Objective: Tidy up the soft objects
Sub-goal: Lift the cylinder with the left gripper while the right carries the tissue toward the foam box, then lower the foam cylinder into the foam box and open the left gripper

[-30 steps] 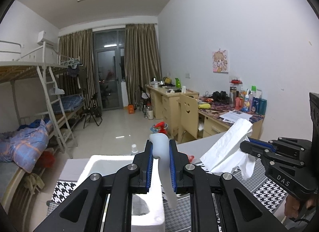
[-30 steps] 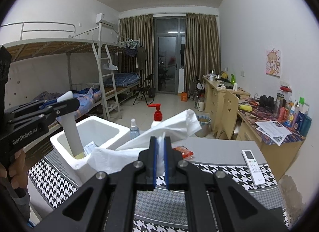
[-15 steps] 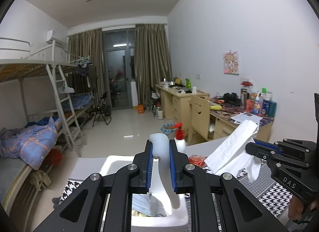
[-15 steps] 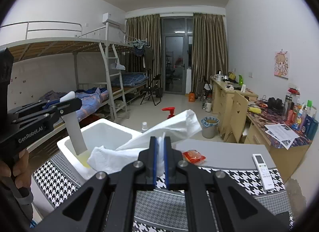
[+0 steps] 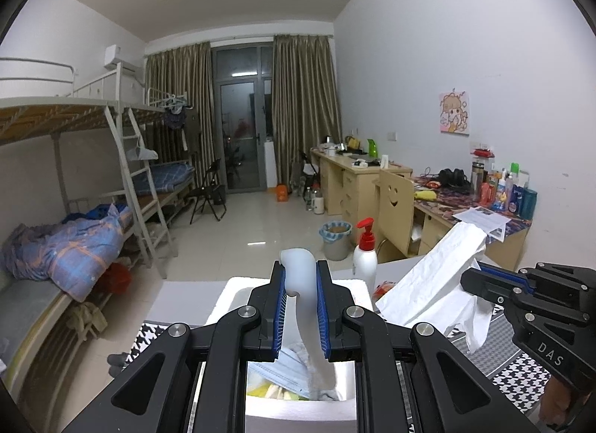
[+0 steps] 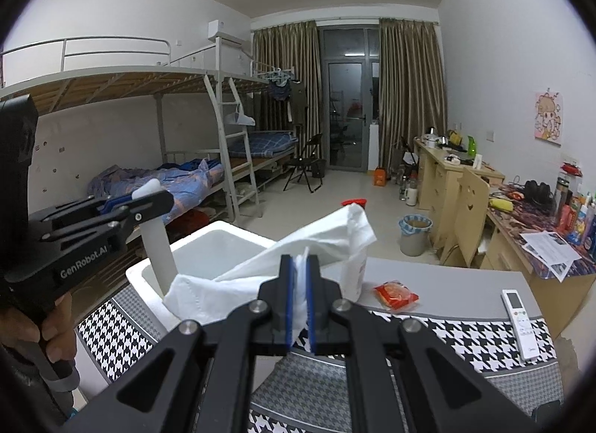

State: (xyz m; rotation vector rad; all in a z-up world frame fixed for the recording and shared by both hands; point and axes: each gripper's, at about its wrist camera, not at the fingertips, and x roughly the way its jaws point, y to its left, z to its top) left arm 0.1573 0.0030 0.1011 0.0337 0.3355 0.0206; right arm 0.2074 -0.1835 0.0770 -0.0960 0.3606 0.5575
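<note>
Houndstooth-covered table, white foam box, red packet, remote, pump bottle

- Left gripper: matte black linkage arms, round silver screws at the pivots, blue ribbed pads lining the jaws.
- Seen from the right wrist camera, its side carries white "GenRobot.AI" lettering above a black handle.
- Right gripper: same black arms, silver screws and blue pads.
- From the left wrist camera, its side is marked "DAS" in white.
</note>
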